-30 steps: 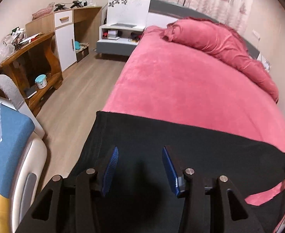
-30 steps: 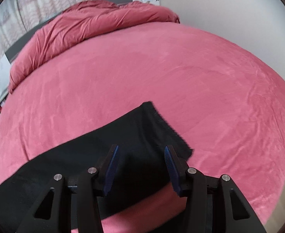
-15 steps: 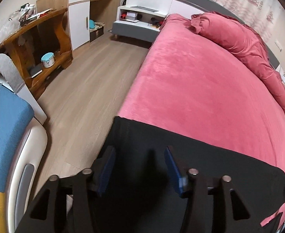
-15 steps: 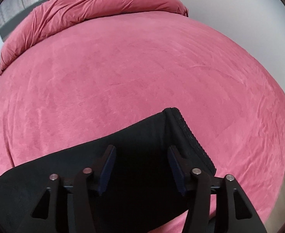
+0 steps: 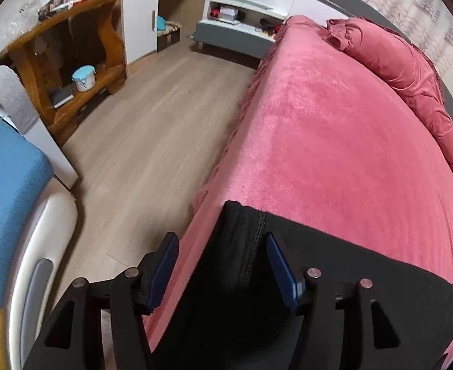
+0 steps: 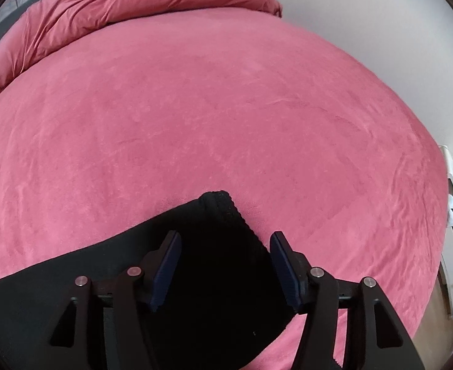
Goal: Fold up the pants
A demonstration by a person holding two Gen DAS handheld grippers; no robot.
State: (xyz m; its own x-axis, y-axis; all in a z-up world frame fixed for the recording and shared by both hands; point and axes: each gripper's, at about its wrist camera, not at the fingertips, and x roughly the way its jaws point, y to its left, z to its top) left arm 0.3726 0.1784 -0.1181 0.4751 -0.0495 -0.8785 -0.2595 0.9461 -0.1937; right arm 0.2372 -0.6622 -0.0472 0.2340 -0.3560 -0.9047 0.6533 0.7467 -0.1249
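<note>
Black pants, laid flat across the near edge of the pink bed for folding: my left fingers and right fingers, just widened, straddle opposite ends, gripping nothing, ready to pinch.

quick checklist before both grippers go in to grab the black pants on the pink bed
1. Left gripper open: ok, jaws have just been opening, pads not pressing.
2. Right gripper open: ok, likewise just opening.
3. Black fabric pants lying flat on the pink plush bed cover: ok.
4. Left jaws straddle the stitched end of the pants at the bed's edge: ok.
5. Right jaws over the ribbed end: ok.
6. Pads low enough to pinch the cloth: cannot tell.
</note>
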